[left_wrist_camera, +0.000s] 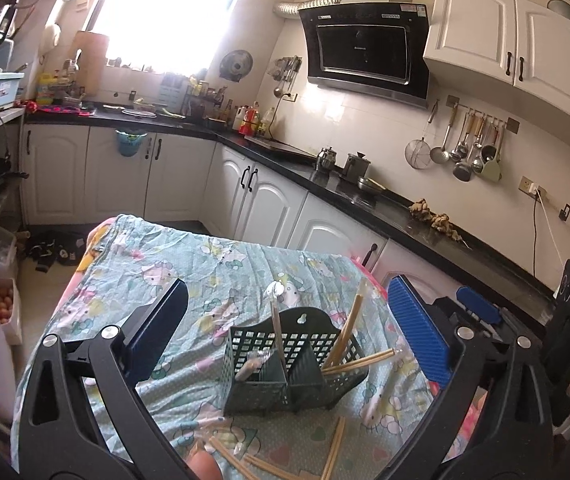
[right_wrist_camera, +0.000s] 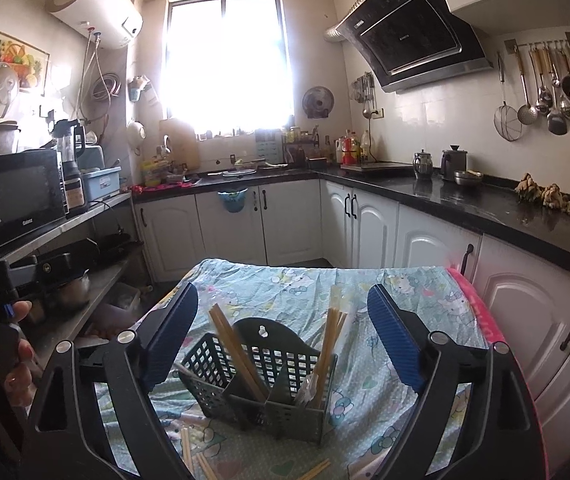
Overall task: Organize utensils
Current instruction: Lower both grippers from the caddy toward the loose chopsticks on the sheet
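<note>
Loose chopsticks lie scattered at the near edge of the cloth-covered tabletop, right under the cameras. Just behind them stands the dark green utensil basket, chopsticks leaning in its compartments, a wrapped spoon upright in it. Left tongs spread wide, nothing between them. Right tongs spread wide too, framing the basket, pinching nothing.
</note>
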A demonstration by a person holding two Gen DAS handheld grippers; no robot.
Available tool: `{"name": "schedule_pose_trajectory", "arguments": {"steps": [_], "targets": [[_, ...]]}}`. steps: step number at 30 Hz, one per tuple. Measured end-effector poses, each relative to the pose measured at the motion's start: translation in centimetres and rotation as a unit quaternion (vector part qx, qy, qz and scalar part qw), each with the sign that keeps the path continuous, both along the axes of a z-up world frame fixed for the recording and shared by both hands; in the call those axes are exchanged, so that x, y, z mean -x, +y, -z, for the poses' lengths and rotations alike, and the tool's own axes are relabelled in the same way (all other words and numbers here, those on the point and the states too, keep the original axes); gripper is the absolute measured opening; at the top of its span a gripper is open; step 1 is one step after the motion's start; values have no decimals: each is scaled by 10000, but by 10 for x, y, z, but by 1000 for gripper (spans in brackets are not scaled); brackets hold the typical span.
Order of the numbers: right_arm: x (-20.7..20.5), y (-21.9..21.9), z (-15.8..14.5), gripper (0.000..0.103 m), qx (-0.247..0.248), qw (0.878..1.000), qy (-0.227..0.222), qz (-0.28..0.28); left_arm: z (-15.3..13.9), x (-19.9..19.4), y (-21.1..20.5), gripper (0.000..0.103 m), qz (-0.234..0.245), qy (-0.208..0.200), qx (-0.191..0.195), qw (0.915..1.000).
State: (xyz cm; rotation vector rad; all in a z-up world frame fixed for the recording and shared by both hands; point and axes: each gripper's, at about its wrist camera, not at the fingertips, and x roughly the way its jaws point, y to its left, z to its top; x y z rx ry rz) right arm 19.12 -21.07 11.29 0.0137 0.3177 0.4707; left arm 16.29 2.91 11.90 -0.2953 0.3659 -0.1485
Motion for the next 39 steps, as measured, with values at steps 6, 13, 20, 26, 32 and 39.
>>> {"name": "schedule_pose_trajectory", "arguments": {"steps": [6, 13, 20, 26, 32, 39], "targets": [[13, -3, -4, 85, 3, 10000, -44, -19, 4, 12, 2, 92, -9, 23, 31, 10000], [26, -3, -4, 88, 19, 9999, -44, -102, 11, 26, 4, 92, -51, 98, 85, 9999], [38, 0, 5, 88, 169, 9997, -21, -159, 29, 35, 9, 92, -87, 295, 175, 9994], [47, -4, 15, 88, 235, 9996, 60, -151, 41, 38, 8, 92, -37, 429, 240, 9988], [56, -11, 27, 88, 292, 9994, 185, -94, 55, 39, 5, 92, 34, 612, 259, 9978], [57, -12, 48, 88, 491, 9975, 505, -88, 77, 38, 6, 92, 26, 905, 244, 9956]]}}
